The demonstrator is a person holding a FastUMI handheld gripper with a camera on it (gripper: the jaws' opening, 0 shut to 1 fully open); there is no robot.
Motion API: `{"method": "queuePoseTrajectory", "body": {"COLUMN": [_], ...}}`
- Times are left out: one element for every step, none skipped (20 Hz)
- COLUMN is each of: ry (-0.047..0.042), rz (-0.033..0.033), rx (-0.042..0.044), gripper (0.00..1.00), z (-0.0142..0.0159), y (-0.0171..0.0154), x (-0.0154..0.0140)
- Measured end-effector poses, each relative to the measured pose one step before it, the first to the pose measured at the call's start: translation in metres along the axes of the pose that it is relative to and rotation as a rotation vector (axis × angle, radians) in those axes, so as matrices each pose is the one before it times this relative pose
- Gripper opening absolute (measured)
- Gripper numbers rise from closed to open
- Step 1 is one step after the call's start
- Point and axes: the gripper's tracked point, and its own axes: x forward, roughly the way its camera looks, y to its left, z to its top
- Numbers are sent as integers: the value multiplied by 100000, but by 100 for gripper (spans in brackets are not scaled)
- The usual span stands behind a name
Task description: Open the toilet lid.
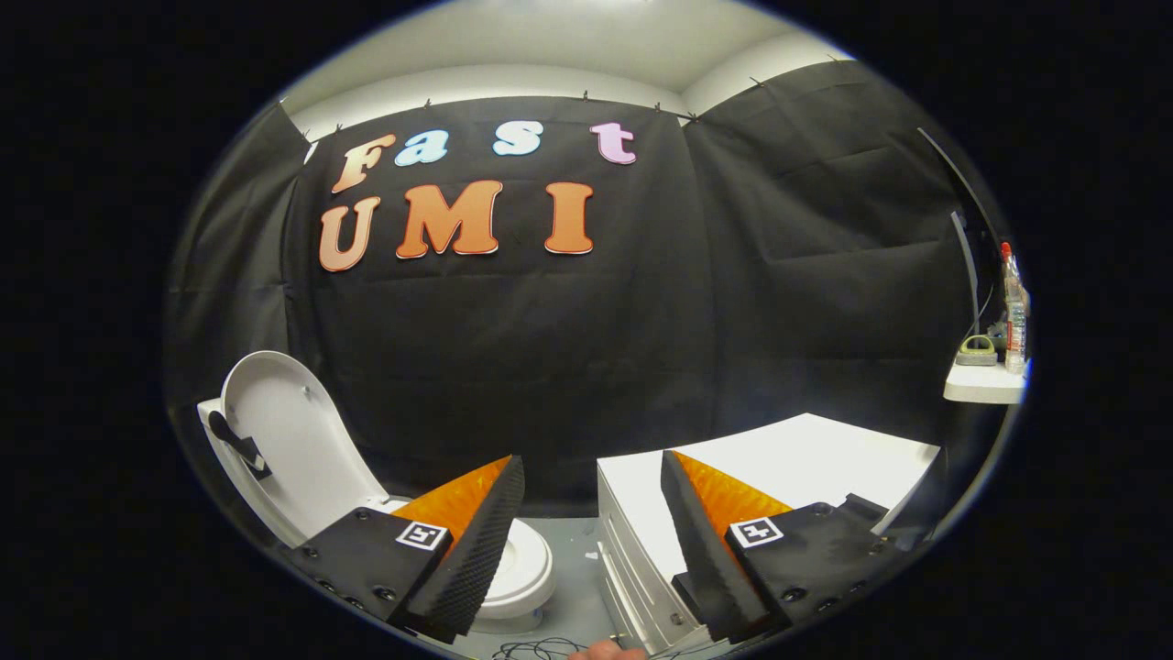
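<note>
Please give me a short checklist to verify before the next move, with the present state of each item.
1. Lid raised: ok, it stands upright behind the bowl.
2. Gripper free: ok, the fingers are spread apart with nothing between them.
3. Gripper clear of the lid: ok, the lid is off to the side of the fingers, not touching.
4. Cabinet beside the toilet: ok, its top is bare.
5. Lid resting stably against the tank: cannot tell, the contact is hidden.
6. Cables on the floor near the fingers: not ok, they could snag.
</note>
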Motion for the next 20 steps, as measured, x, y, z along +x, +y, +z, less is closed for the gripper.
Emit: {"method": "queuePoseTrajectory", "body": {"ry": [77,7,3,-51,45,46,-4,10,12,91,88,14,-1,60,88,42,62,31,35,79], "rz": [183,202,145,85,93,93,114,25,-31,-2,-53,-12,-57,-87,-36,-104,-11,-17,-6,16], "rx": [-224,-242,-246,-219,-221,-161,-116,-94,-126,-118,-55,-15,30,5,47,1,7,-17,-47,-38], "gripper": [96,96,96,96,96,96,96,96,96,96,96,96,96,96,96,96,96,96,96,96], "z": [33,-2,-2,73,29,-65,8,-64,25,-2,-110,90,17,-48,4,50,-21,-69,71,-3], "y": [188,-4,100,60,91,48,83,-57,31,-1,19,-32,19,-4,-9,-3,4,-7,-10,-9], "x": [-58,-8,5,-69,3,-17,-50,-46,-35,18,34,-66,-18,-14,32,-43,58,-43,-64,10]}}
